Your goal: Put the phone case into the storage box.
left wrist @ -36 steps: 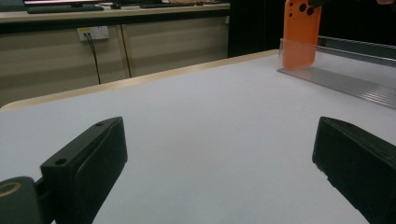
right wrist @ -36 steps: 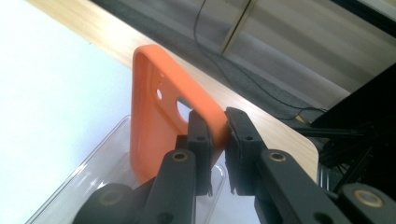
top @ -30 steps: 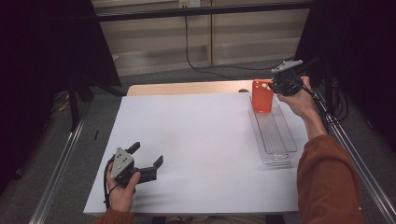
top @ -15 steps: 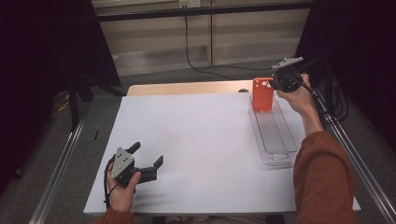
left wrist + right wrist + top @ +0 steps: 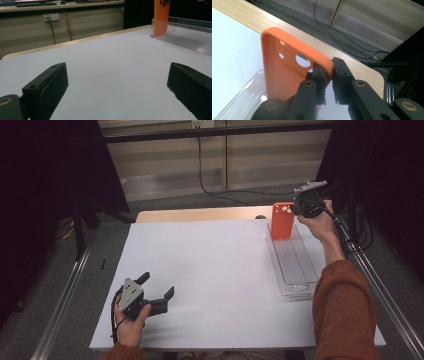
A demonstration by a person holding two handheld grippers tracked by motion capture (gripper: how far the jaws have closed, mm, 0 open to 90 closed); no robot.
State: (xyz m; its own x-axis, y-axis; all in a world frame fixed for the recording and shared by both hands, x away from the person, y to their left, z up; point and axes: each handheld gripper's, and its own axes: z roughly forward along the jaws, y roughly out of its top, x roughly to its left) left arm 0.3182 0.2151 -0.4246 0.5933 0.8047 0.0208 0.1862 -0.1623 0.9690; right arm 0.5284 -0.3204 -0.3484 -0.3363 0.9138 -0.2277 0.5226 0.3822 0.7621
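Right gripper view: right gripper (image 5: 329,75) pinches only the orange rubbery phone case's (image 5: 284,75) edge, so it may slip into the clear plastic tray (image 5: 242,97); left gripper (image 5: 117,82) rests spread.

Matt orange rubbery phone case (image 5: 287,72), glossy clear plastic tray (image 5: 300,270), matt white tabletop (image 5: 210,270), wood edge (image 5: 242,15)

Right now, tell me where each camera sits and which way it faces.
High view: above the person's side, facing forward and down on the white table; both forearms, left tool, right tool.
Left gripper view: low on the left tool, facing across the table; open black jaws.
Right gripper view: on the right tool, jaws clamping the orange phone case.
Shared: all three show the case standing in the clear tray.
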